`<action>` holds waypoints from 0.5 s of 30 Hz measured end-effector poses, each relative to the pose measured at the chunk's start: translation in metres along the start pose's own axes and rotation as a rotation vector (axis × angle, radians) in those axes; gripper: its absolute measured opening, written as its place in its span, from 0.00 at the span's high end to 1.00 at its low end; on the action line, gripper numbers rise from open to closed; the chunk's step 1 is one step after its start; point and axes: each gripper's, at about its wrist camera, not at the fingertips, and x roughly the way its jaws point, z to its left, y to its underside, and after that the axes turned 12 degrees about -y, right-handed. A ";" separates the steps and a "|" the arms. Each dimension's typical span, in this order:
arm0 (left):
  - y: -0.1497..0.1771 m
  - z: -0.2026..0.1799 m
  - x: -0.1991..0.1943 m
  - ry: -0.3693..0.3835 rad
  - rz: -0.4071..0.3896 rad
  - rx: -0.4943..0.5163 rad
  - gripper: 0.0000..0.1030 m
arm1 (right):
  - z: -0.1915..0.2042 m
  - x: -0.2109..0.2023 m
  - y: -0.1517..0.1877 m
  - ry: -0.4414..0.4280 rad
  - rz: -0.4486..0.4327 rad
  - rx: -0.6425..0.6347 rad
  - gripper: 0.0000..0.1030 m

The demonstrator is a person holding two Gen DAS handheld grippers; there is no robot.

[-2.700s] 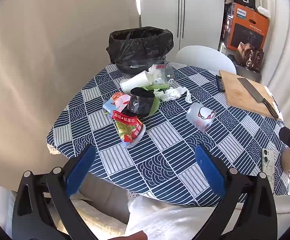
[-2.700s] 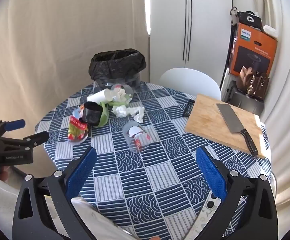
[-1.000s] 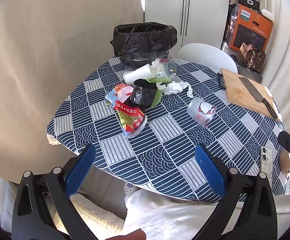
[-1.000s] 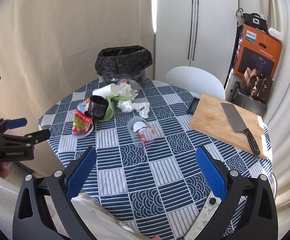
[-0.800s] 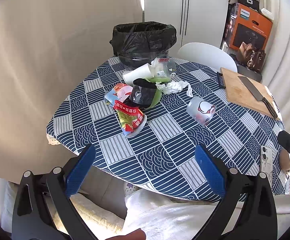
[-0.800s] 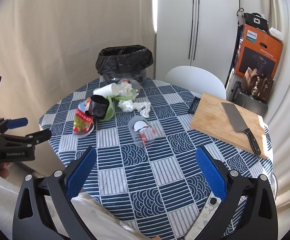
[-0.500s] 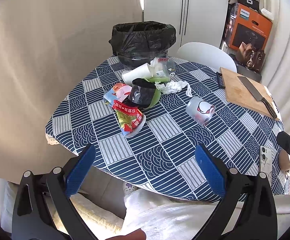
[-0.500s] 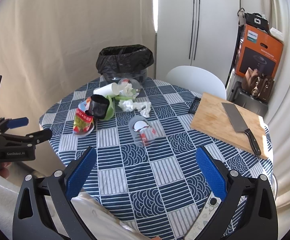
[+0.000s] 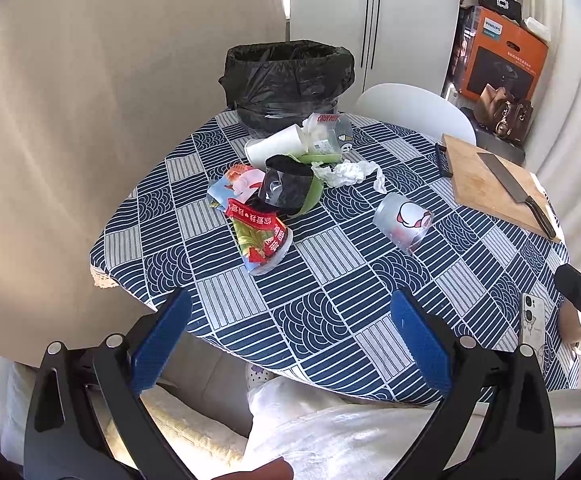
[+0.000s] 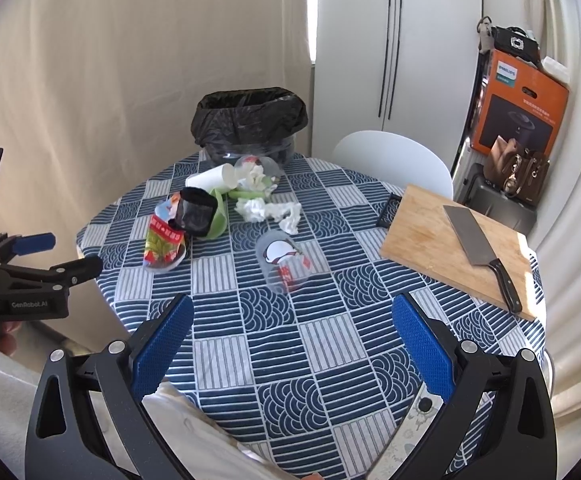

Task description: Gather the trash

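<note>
A heap of trash lies on the far left of the round table: a red and green snack wrapper point(image 9: 260, 236) point(image 10: 162, 245), a black tub in a green bowl point(image 9: 292, 190) point(image 10: 200, 212), a white paper cup point(image 9: 274, 145) point(image 10: 210, 178), crumpled tissue point(image 9: 348, 172) point(image 10: 266, 210). A clear plastic cup point(image 9: 402, 224) point(image 10: 284, 268) lies alone on its side nearer me. A bin lined with a black bag point(image 9: 286, 80) point(image 10: 248, 124) stands at the table's far edge. My left gripper point(image 9: 290, 340) and right gripper point(image 10: 290, 344) hover open and empty over the near edge.
A wooden cutting board point(image 10: 442, 240) with a cleaver point(image 10: 474, 248) lies on the right. A phone point(image 9: 532, 320) rests near the right edge. A white chair point(image 10: 390, 160), cupboards and an orange box point(image 10: 518, 108) stand behind. The blue patterned cloth point(image 10: 322, 344) is bare near me.
Both views have drifted only slightly; the grippers stay open and nothing on the table has moved.
</note>
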 end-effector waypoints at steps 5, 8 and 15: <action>-0.001 0.001 0.001 -0.006 0.004 -0.006 0.06 | 0.000 0.001 0.000 0.000 0.005 -0.006 0.08; -0.002 0.001 0.002 -0.008 0.005 -0.002 0.05 | 0.000 0.003 0.000 0.000 0.009 -0.010 0.08; -0.004 -0.001 0.001 -0.017 0.003 0.008 0.06 | -0.001 0.007 0.000 -0.014 0.024 -0.009 0.08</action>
